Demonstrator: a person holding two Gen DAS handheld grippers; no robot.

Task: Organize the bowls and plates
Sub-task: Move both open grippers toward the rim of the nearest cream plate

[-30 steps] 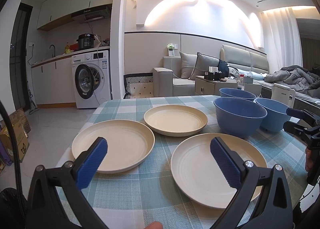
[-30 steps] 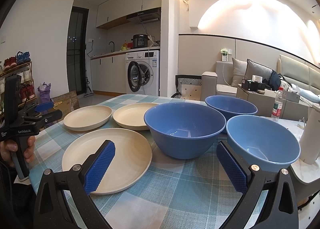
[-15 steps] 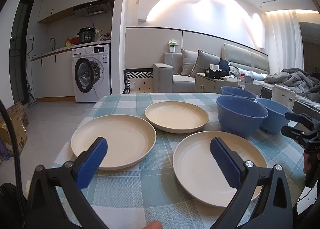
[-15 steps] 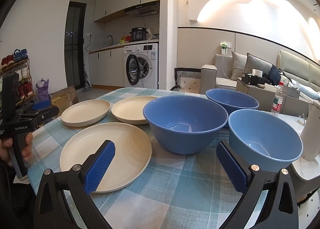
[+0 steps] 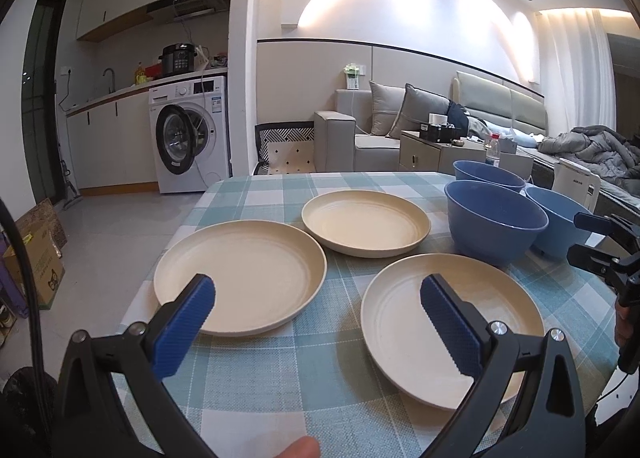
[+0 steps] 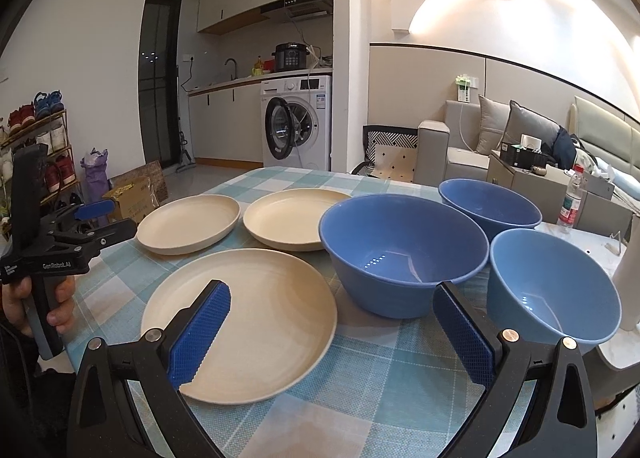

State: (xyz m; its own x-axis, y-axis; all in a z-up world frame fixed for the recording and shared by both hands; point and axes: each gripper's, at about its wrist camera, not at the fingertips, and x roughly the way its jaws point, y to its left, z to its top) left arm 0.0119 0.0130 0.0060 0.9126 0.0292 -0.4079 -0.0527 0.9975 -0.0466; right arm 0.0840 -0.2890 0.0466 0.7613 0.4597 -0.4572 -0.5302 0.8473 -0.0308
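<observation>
Three cream plates lie apart on the checked tablecloth: a left plate (image 5: 240, 276), a far plate (image 5: 366, 224) and a near right plate (image 5: 452, 332). Three blue bowls stand to their right: a middle bowl (image 6: 404, 254), a far bowl (image 6: 490, 204) and a near right bowl (image 6: 554, 284). My left gripper (image 5: 316, 298) is open above the near table edge, between the left and near right plates, holding nothing. My right gripper (image 6: 332, 302) is open too, between the near plate (image 6: 240, 318) and the middle bowl. Each gripper shows at the edge of the other's view.
The table (image 5: 320, 370) ends close in front and at the left, with floor beyond. A white kettle (image 5: 576, 178) stands at the far right by the bowls. A washing machine (image 5: 188, 134), a sofa (image 5: 360, 134) and a chair (image 5: 286, 146) lie behind.
Both grippers have risen and tilted down slightly, so the plates and bowls sit a little lower and closer in view. Nothing on the table has moved.
</observation>
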